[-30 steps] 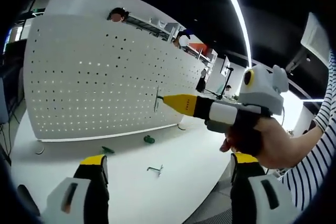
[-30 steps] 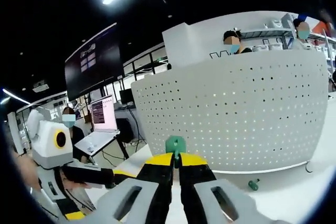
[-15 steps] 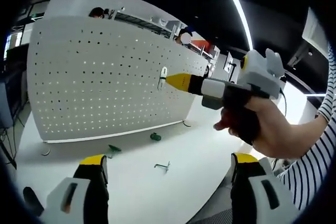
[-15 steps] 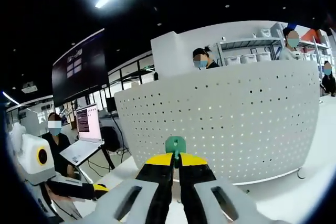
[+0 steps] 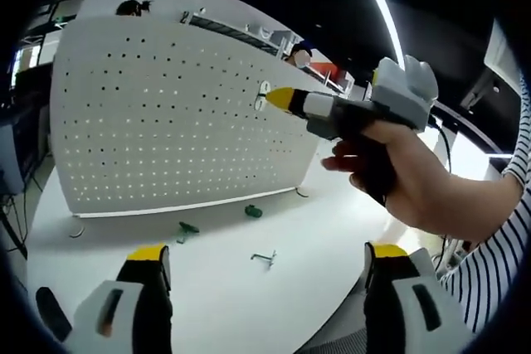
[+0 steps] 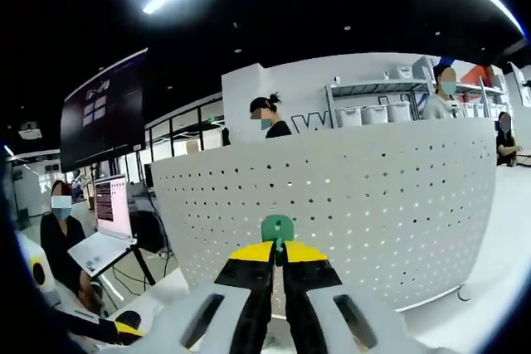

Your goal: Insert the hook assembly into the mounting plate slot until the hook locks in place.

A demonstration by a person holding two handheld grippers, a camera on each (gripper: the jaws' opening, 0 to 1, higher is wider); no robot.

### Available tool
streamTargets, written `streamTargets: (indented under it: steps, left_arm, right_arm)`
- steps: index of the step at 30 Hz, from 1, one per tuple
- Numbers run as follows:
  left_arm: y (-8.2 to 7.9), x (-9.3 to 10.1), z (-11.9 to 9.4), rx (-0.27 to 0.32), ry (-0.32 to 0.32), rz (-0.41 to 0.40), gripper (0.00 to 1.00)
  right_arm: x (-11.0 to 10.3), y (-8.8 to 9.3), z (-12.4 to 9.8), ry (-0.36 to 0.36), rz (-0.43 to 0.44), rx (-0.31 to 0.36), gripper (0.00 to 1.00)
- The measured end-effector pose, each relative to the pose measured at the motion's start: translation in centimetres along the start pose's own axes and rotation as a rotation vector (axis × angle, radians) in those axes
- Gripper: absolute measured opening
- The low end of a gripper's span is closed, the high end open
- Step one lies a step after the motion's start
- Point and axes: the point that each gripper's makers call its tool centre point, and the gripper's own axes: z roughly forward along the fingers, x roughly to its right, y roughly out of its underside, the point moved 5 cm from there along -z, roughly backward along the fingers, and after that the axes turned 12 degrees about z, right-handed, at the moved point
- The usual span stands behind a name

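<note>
In the left gripper view, the right tongs (image 5: pixel 267 100) reach in from the right, held in a person's hand (image 5: pixel 398 176) with a striped sleeve (image 5: pixel 498 263) behind it. Their yellow tips are pressed together on a small hook assembly (image 5: pixel 262 97), whose pale plate stands upright just at the tips and lies against, or just short of, the face of the white perforated mounting plate (image 5: pixel 166 113); contact cannot be told from here. The hook sits high on the plate, towards its right end.

The left tongs (image 5: pixel 270 267) rise from the bottom of the same view, their two yellow-tipped arms spread wide with nothing between them, well apart from the plate. On the white desk (image 5: pixel 216 296) between them and the plate lie loose parts: a green hook (image 5: pixel 188 228) and a green piece (image 5: pixel 253 211) near the plate's foot, and a metal wire hook (image 5: pixel 265 258) nearer the tongs.

In the right gripper view, the right tongs (image 6: pixel 279 248) are closed, yellow tips touching, pinching the hook assembly, whose green head (image 6: pixel 277 227) stands straight up out of the tips, centred over them. Right behind it spreads the mounting plate (image 6: pixel 373 196), curved by the lens. Beyond its upper edge are people, shelving (image 6: pixel 373 101) with bins, and at left a laptop (image 6: pixel 104 230) and a dark wall screen (image 6: pixel 104 118).
</note>
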Motion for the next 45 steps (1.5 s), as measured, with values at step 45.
streamTargets:
  steps: [45]
  left_arm:
    - [1.7,-2.3,-0.8,-0.04,-0.042,-0.049,0.95]
  right_arm:
    - [1.4,-4.7,8.0,0.078,-0.114,0.146,0.0]
